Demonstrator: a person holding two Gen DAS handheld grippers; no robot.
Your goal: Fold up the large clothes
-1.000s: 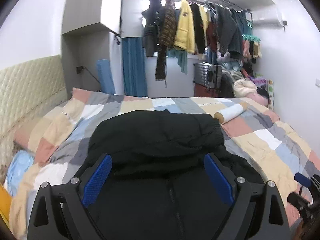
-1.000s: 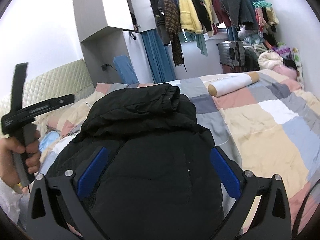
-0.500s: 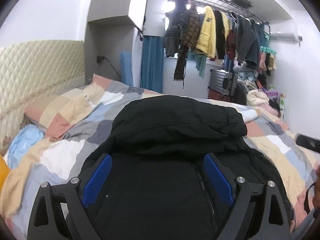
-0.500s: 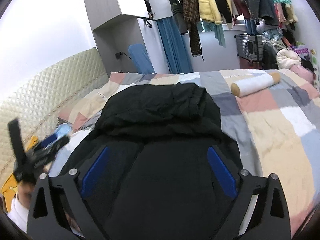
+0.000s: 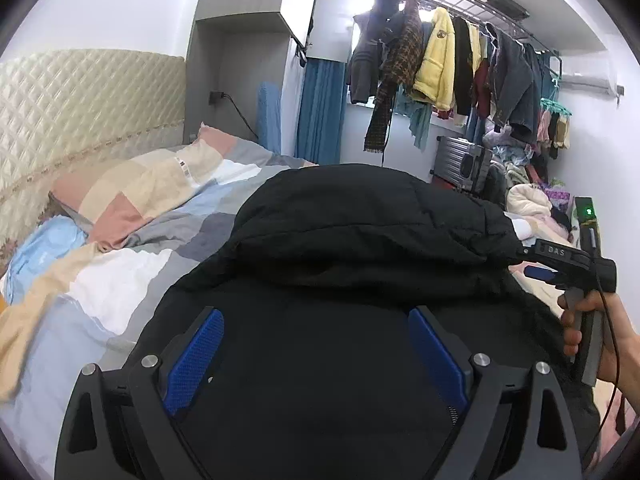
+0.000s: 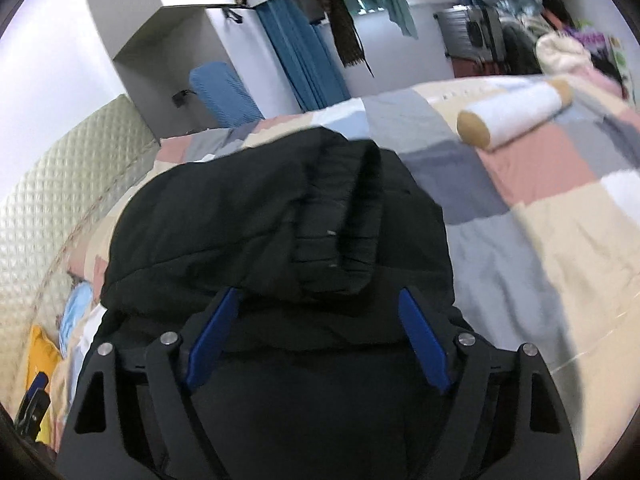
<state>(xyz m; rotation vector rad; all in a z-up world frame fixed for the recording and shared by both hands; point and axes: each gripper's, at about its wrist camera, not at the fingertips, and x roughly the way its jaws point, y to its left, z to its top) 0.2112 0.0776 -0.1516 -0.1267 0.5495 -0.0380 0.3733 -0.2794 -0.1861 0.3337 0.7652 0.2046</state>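
Observation:
A black puffy jacket [image 5: 360, 240] lies on the patchwork quilt [image 5: 120, 288], with a sleeve folded across its top; the ribbed cuff [image 6: 340, 236] shows in the right wrist view. My left gripper [image 5: 314, 316] hangs open over the jacket's near part, nothing between its blue pads. My right gripper [image 6: 316, 296] is just above the fold below the cuff. Its jaws are closing, and the pads do not press the cloth. In the left wrist view the right gripper [image 5: 530, 262], held by a hand [image 5: 592, 332], reaches the jacket's right end.
A white roll with tan ends [image 6: 516, 116] lies on the far right of the bed. Pillows [image 5: 132, 192] sit by the quilted headboard [image 5: 80, 112]. A rack of hanging clothes [image 5: 440, 60] and a suitcase [image 5: 464, 160] stand beyond the bed.
Both grippers have sunk closer to the jacket. The right gripper swung across to the jacket's right end by the cuff, and its jaws have narrowed. The left gripper stays wide.

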